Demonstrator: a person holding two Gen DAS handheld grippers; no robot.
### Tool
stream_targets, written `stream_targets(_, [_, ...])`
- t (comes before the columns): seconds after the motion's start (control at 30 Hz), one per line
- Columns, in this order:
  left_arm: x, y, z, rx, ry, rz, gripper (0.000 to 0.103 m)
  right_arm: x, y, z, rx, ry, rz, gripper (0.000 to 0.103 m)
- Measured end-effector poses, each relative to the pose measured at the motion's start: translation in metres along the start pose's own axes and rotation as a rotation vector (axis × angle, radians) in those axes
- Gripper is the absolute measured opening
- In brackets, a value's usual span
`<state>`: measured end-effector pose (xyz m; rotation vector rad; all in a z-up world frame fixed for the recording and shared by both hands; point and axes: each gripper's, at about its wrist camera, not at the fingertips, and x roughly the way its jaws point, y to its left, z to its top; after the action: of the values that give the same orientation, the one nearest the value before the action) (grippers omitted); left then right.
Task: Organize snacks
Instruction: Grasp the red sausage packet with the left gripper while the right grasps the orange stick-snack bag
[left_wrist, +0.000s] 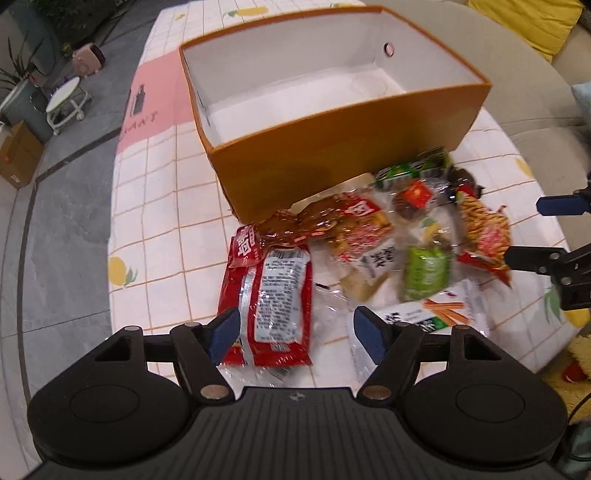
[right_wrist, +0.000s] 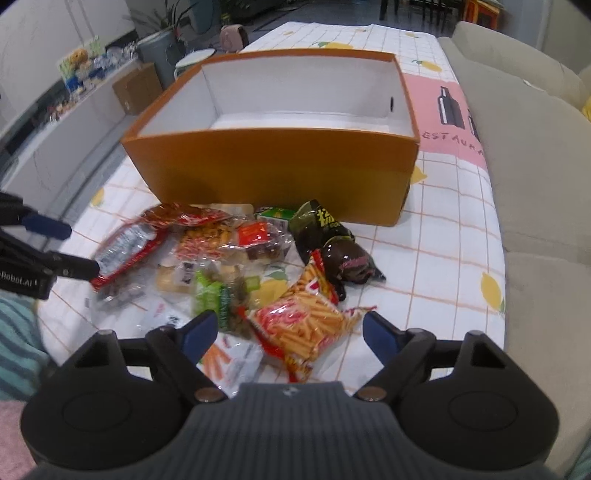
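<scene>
Facing orange box (left_wrist: 332, 162), empty, beyond snack pile on table (left_wrist: 155, 206). Left tongs (left_wrist: 295, 332) gaping, straddling red packet (left_wrist: 269, 302), long axis pointing boxward. Right tongs (right_wrist: 288, 332) gaping over fries bag (right_wrist: 306, 325).

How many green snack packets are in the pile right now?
2: a bright green packet mid-pile, and a green bar wrapper against the orange box. Others may be buried.
</scene>
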<state>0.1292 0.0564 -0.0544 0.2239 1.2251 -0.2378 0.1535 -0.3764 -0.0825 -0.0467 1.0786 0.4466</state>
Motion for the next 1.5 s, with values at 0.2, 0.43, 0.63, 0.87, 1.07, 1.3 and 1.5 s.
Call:
stream_targets(0.2, [0.029, 0.014, 0.004, -0.054, 0.036, 0.001, 0.082, 0.025, -0.008, 0.004, 0.000, 0.034, 0.005, 0.083])
stream_targets(0.43, [0.051, 0.013, 0.010, -0.032, 0.070, 0.057, 0.083, 0.044, -0.013, 0.003, 0.002, 0.052, 0.015, 0.084])
stream_targets(0.63, [0.060, 0.007, 0.012, -0.005, 0.079, 0.096, 0.083, 0.050, -0.011, 0.002, -0.004, 0.048, 0.023, 0.086])
stream_targets(0.87, [0.062, 0.004, 0.016, -0.014, 0.059, 0.116, 0.073, 0.054, -0.014, -0.001, 0.006, 0.041, 0.044, 0.088])
stream_targets(1.07, [0.057, 0.002, 0.016, -0.018, 0.027, 0.140, 0.058, 0.052, -0.014, -0.002, 0.010, 0.035, 0.065, 0.075])
stream_targets(1.3, [0.034, -0.004, 0.006, -0.033, -0.031, 0.154, 0.053, 0.046, -0.010, -0.004, -0.011, 0.031, 0.072, 0.064])
stream_targets(1.5, [0.005, -0.007, 0.001, -0.105, -0.075, 0.123, 0.053, 0.031, -0.008, -0.001, -0.005, 0.022, 0.084, 0.058])
